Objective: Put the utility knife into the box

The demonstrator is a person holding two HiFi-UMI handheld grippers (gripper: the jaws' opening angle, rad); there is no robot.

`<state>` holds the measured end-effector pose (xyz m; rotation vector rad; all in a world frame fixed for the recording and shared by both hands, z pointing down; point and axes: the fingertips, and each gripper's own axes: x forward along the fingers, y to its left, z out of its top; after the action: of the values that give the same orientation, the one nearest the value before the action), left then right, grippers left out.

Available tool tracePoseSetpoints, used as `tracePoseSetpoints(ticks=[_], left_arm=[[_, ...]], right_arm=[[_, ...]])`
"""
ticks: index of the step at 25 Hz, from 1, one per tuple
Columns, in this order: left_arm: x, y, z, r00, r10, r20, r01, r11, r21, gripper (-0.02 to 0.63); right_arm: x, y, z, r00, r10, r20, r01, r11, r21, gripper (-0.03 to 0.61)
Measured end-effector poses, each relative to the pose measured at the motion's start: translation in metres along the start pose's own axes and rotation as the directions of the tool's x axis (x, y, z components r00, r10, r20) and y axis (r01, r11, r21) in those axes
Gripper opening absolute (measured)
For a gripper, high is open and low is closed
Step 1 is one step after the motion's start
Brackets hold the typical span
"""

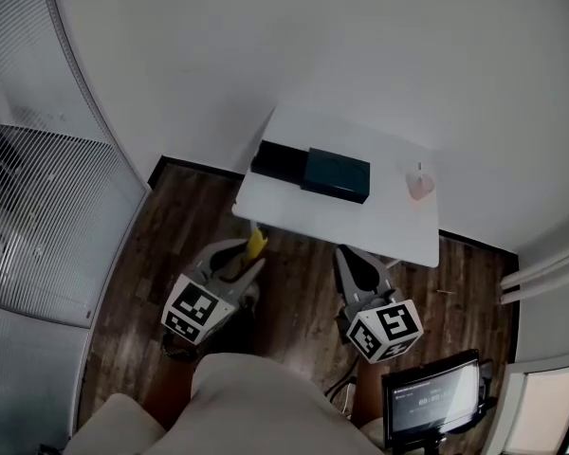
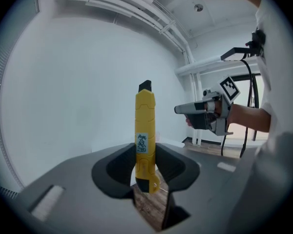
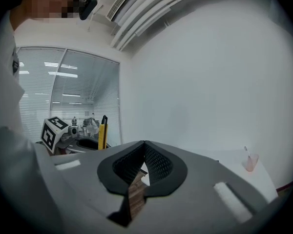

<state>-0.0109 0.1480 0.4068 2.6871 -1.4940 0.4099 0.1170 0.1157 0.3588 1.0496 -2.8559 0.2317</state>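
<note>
Left claw [image 2: 146, 161] clenched on the yellow utility knife [image 2: 145, 130]. Knife is upright, black tip up, over the wood floor [image 1: 299, 287], just short of the white bench [image 1: 379, 230]. Right claw [image 3: 145, 149] is closed on nothing. Dark teal box [image 1: 337, 174] sits on the bench, a black flat piece [image 1: 278, 161] touching its left side. Pink cup [image 1: 419, 184] stands apart to the right.

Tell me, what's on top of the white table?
A black box, a dark teal box lying against it, and a small pink cup. Whatever is inside or under the boxes is hidden.
</note>
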Motion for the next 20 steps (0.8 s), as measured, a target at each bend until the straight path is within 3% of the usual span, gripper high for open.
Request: tracePoseSetpoints(ticks=[6, 12, 20], left_arm=[[0.033, 0.029, -0.001, 1.0, -0.023, 0.009, 0.023, 1.0, -0.008, 0.126], [0.068, 0.06, 0.021, 0.998, -0.06, 0.036, 0.06, 0.998, 0.001, 0.125], [0.1, 0.106, 0.025, 0.995, -0.1, 0.023, 0.099, 0.995, 0.014, 0.126]], right_arm=[[0.024, -0.027, 0.002, 0.999, -0.033, -0.009, 0.034, 0.999, 0.026, 0.002], [0.052, -0.06, 0.022, 0.996, -0.077, 0.045, 0.073, 0.995, 0.071, 0.002], [0.103, -0.065, 0.041, 0.998, -0.021, 0.064, 0.019, 0.999, 0.033, 0.002]])
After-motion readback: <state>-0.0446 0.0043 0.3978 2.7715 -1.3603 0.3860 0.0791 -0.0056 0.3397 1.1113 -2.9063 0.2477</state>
